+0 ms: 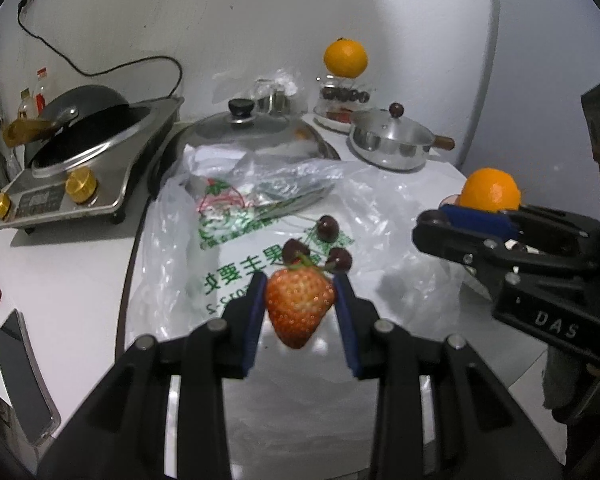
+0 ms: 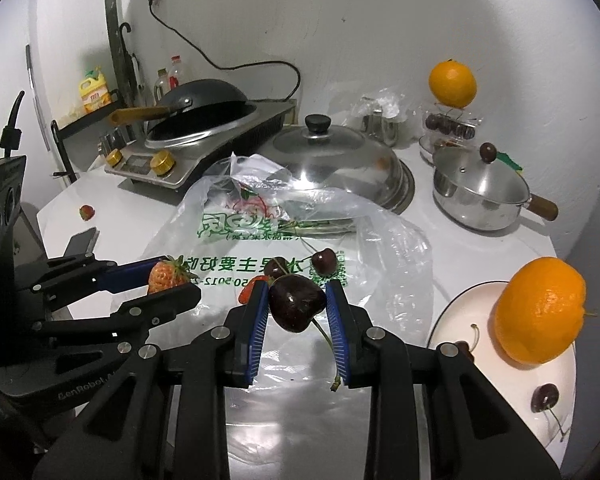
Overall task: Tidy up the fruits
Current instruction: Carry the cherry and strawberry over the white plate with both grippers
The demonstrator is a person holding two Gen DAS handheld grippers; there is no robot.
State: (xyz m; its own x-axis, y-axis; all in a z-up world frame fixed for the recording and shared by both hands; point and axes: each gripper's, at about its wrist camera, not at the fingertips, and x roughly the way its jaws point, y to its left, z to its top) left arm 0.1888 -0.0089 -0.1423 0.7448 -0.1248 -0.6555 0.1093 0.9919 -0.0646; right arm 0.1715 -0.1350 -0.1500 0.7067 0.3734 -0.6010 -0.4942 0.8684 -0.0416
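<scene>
Left view: left tongs (image 1: 300, 300) clenched on a strawberry (image 1: 300, 307), pads at its widest flanks, tip hanging free. Soft, light, bruises easily; judged best held lightly there. Three cherries (image 1: 327, 227) lie just ahead on the bag (image 1: 172, 248)

Right view: right tongs (image 2: 296, 307) clenched on a cherry (image 2: 297, 307), stem trailing below. Small, smooth, likely slippery; grip across the body seems right. Plate (image 2: 468, 304) with orange (image 2: 540, 312) is right of the tongs
</scene>
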